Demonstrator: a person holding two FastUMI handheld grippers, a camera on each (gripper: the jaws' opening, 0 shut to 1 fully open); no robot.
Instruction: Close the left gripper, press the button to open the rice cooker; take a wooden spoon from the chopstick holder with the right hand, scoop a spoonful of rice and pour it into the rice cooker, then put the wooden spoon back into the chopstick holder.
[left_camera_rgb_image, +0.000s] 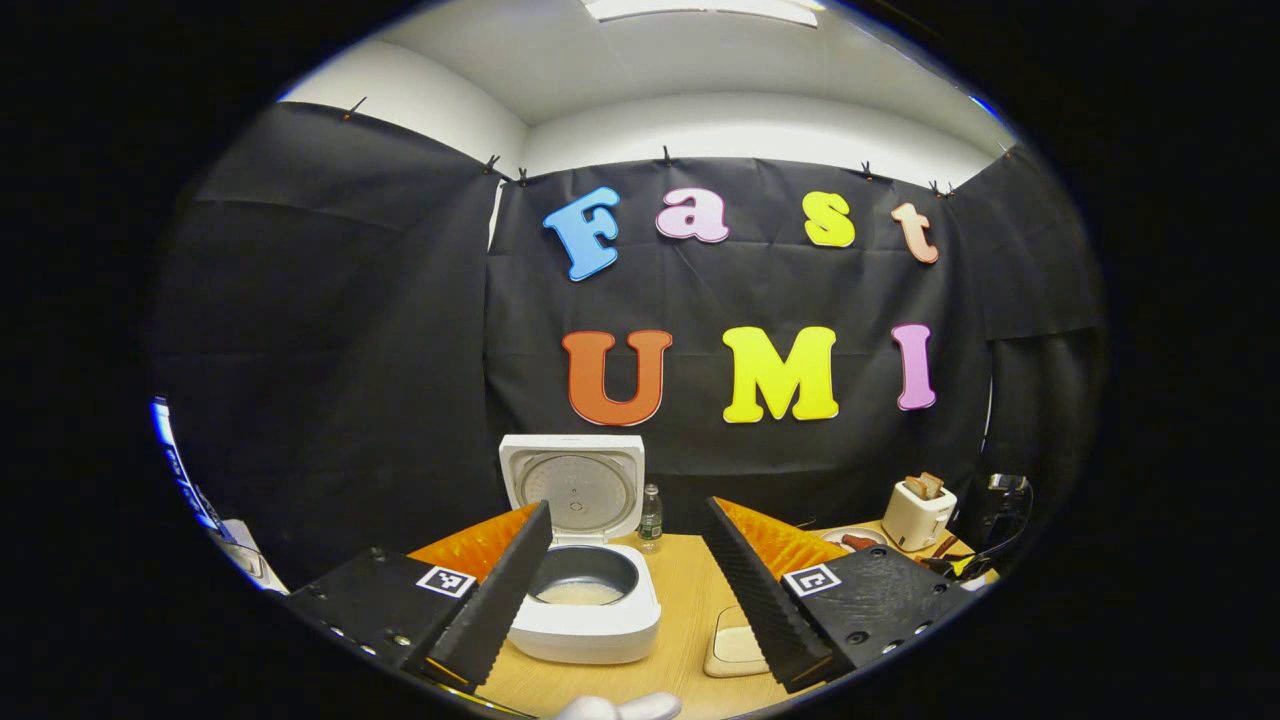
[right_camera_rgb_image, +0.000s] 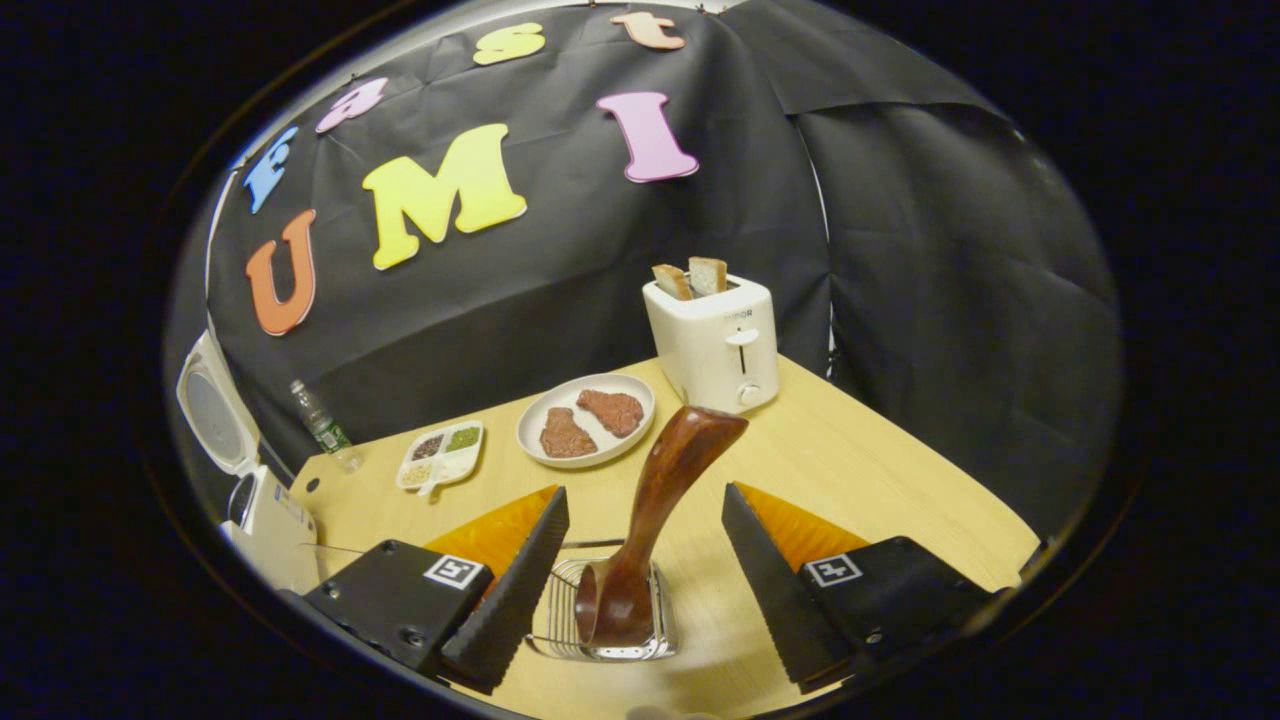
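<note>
A white rice cooker (left_camera_rgb_image: 588, 600) stands on the wooden table with its lid (left_camera_rgb_image: 573, 487) raised and some rice in the inner pot (left_camera_rgb_image: 580, 593). My left gripper (left_camera_rgb_image: 640, 640) hangs open in front of it, a little above the table. In the right gripper view, a dark wooden spoon (right_camera_rgb_image: 650, 510) stands bowl down in the wire chopstick holder (right_camera_rgb_image: 600, 615), its handle leaning up and to the right. My right gripper (right_camera_rgb_image: 640, 640) is open on either side of the holder, touching nothing. The cooker (right_camera_rgb_image: 265, 515) sits at the left edge of this view.
A white toaster (right_camera_rgb_image: 720, 340) with two bread slices stands at the back of the table. Beside it are a plate with two meat pieces (right_camera_rgb_image: 585, 415), a divided seasoning dish (right_camera_rgb_image: 442, 453) and a small bottle (right_camera_rgb_image: 325, 428). A flat beige dish (left_camera_rgb_image: 735, 650) lies right of the cooker.
</note>
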